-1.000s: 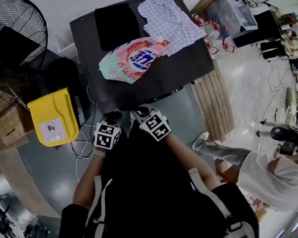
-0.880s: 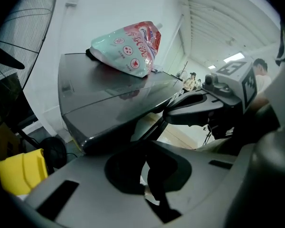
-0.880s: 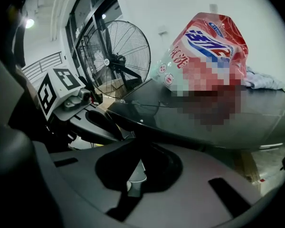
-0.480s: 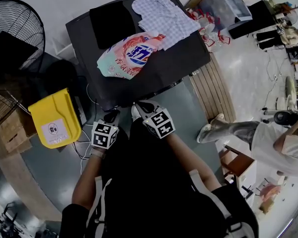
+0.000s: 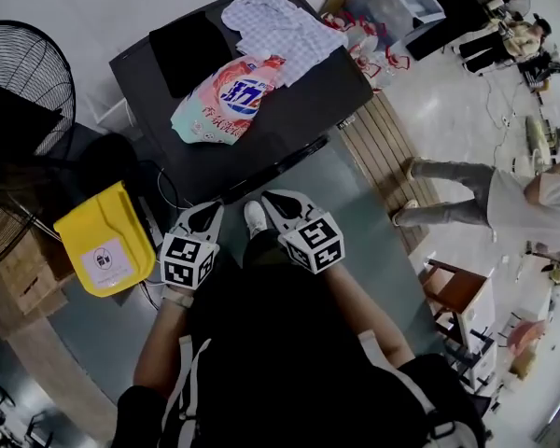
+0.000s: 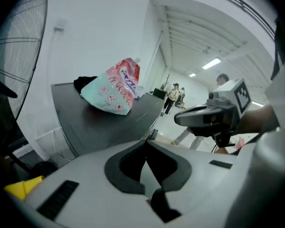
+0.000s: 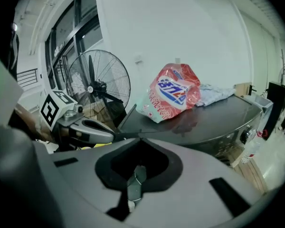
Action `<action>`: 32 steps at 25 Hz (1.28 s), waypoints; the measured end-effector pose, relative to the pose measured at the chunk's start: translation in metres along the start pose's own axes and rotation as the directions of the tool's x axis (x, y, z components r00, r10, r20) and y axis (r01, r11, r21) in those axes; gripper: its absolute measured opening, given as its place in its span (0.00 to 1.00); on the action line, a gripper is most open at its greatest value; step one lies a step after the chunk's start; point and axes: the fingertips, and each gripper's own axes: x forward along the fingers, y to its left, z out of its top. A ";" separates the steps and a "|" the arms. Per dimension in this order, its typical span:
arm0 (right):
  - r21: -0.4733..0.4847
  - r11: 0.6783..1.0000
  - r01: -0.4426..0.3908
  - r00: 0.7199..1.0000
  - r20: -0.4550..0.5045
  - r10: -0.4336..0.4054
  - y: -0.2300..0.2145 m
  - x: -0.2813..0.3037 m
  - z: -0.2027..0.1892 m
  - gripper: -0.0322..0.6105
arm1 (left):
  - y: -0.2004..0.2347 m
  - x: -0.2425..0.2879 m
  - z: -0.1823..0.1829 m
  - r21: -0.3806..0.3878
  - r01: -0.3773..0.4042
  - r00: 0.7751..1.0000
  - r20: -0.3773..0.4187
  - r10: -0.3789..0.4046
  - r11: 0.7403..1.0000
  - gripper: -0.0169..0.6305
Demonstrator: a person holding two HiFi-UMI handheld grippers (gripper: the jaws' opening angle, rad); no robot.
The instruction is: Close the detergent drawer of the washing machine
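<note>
The washing machine (image 5: 289,110) is a dark grey box seen from above; its top also shows in the left gripper view (image 6: 99,122) and the right gripper view (image 7: 204,118). I cannot make out the detergent drawer in any view. A pink and teal detergent bag (image 5: 226,96) lies on the top. My left gripper (image 5: 213,209) and right gripper (image 5: 271,197) hang side by side just in front of the machine's front edge. Both are shut with nothing between the jaws. They point down towards the machine and touch nothing.
A checked cloth (image 5: 275,26) and a black cloth (image 5: 189,49) lie on the machine's top. A yellow bin (image 5: 103,241) and a fan (image 5: 28,73) stand to the left. A wooden pallet (image 5: 383,157) lies to the right, with a person (image 5: 485,194) beyond it.
Both grippers have risen towards the head camera and rolled a little, staying shut. The person at the right has stood up and moved away.
</note>
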 end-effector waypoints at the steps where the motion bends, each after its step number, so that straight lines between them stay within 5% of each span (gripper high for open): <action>1: 0.005 1.000 0.012 1.000 0.017 -0.012 0.000 -0.008 0.006 0.08 | -0.003 -0.005 0.008 0.010 0.009 1.000 0.020 -0.009 1.000 0.04; 16: -0.023 0.988 0.151 0.961 0.236 -0.142 0.026 -0.106 0.082 0.08 | -0.048 -0.071 0.109 0.119 0.095 0.960 0.252 -0.123 0.988 0.05; 23: -0.043 0.976 0.214 0.942 0.272 -0.194 0.040 -0.133 0.112 0.08 | -0.065 -0.089 0.137 0.203 0.121 0.947 0.271 -0.174 0.972 0.04; 32: -0.113 0.973 0.203 0.943 0.292 -0.163 0.055 -0.138 0.119 0.08 | -0.075 -0.107 0.157 0.243 0.132 0.915 0.344 -0.212 0.961 0.04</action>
